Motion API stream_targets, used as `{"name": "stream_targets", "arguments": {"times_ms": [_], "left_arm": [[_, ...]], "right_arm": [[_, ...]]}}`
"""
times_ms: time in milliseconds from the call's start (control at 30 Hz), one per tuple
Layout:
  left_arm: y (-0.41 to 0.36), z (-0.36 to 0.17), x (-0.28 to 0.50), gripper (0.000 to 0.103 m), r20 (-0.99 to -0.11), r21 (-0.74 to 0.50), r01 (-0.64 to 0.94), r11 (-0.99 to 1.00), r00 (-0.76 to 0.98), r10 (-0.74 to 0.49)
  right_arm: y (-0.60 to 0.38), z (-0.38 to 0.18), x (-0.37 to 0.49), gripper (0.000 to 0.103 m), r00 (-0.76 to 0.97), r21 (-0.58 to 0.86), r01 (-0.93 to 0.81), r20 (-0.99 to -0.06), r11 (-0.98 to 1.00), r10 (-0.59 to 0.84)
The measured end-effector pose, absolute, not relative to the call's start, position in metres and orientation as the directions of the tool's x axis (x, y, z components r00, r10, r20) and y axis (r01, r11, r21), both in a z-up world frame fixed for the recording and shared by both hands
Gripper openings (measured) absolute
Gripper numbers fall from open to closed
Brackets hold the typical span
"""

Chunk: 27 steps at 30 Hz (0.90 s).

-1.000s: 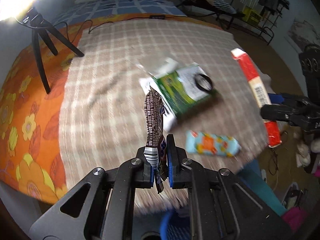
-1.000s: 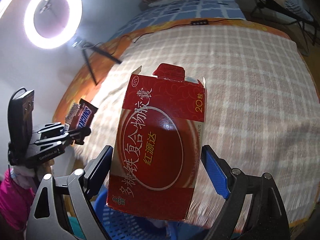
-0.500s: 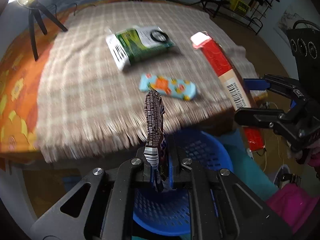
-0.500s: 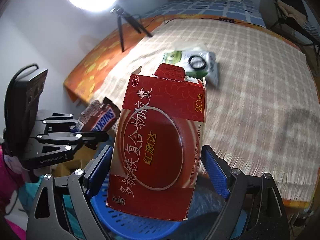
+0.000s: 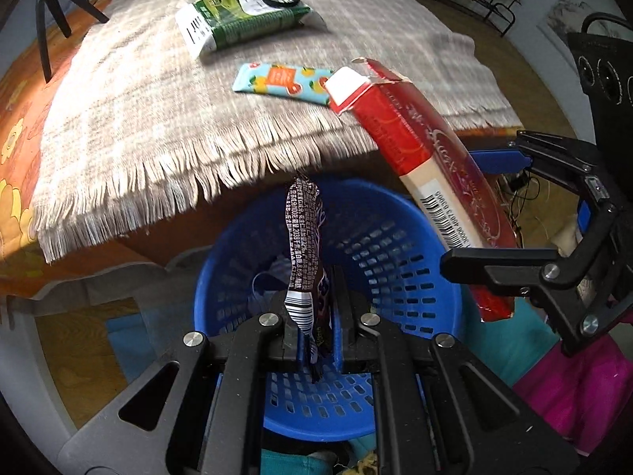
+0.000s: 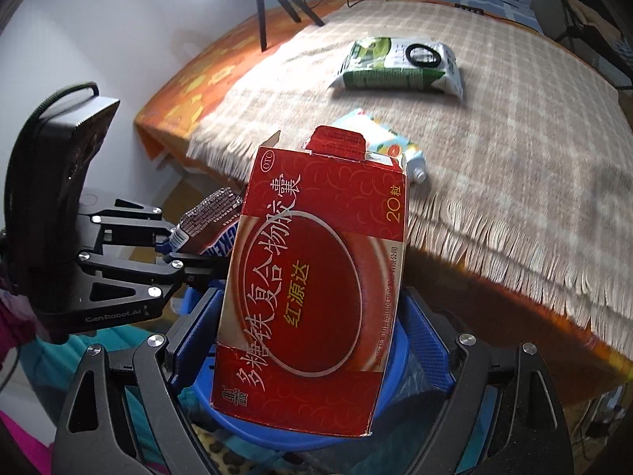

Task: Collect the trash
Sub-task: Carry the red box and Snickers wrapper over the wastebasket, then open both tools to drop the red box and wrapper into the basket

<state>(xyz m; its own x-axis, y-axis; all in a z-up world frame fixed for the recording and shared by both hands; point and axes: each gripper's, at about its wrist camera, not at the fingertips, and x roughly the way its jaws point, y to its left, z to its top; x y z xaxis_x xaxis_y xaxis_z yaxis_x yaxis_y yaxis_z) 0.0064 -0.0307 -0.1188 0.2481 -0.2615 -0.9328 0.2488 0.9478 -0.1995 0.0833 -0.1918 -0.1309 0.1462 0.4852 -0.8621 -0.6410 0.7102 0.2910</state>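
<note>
My left gripper [image 5: 312,312] is shut on a brown candy bar wrapper [image 5: 304,245], held upright over the blue perforated basket [image 5: 395,245] below the table edge. My right gripper [image 6: 312,324] is shut on a red medicine box [image 6: 312,285] with its top flap open, also above the basket [image 6: 391,360]. In the left wrist view the box [image 5: 419,150] and right gripper [image 5: 546,237] sit to the right. The right wrist view has the left gripper [image 6: 198,245] with the wrapper [image 6: 209,217] at left.
On the checked tablecloth [image 5: 138,91] lie a green wipes pack [image 5: 245,19] with a black ring on it and a light blue fruit-print packet [image 5: 281,81]. A tripod [image 5: 47,12] stands at the far left. Pink fabric [image 5: 573,388] is at lower right.
Both grippers have drawn back off the table and down toward the blue basket, still holding the wrapper and the box. The basket fills more of both views.
</note>
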Motion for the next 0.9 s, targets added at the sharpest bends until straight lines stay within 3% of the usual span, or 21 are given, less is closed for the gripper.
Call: {"name": "stream_targets", "arguments": {"times_ms": [300,367,433,500,900], "left_arm": [[-0.032,-0.128,0.001,0.009,-0.944,-0.200,0.244,0.949,0.212,-0.253],[-0.030,-0.128,0.000,0.016,-0.945,-0.203,0.236,0.950,0.207,-0.253],[-0.029,-0.127,-0.002,0.036,-0.945,-0.200,0.236,0.951,0.209,-0.251],[-0.029,-0.125,-0.005,0.044,-0.944,-0.192,0.242,0.951,0.220,-0.247],[-0.028,-0.123,-0.007,0.044,-0.943,-0.185,0.231,0.955,0.233,-0.239]], "right_arm": [[-0.187,-0.146,0.065,0.088,0.132,0.259,-0.666,-0.882,0.699,0.452],[-0.187,-0.151,0.062,0.088,0.121,0.258,-0.668,-0.888,0.698,0.444],[-0.185,-0.155,0.058,0.088,0.115,0.256,-0.670,-0.892,0.697,0.438],[-0.183,-0.158,0.056,0.088,0.106,0.256,-0.672,-0.895,0.694,0.433],[-0.169,-0.167,0.052,0.089,0.069,0.258,-0.686,-0.907,0.680,0.415]]}}
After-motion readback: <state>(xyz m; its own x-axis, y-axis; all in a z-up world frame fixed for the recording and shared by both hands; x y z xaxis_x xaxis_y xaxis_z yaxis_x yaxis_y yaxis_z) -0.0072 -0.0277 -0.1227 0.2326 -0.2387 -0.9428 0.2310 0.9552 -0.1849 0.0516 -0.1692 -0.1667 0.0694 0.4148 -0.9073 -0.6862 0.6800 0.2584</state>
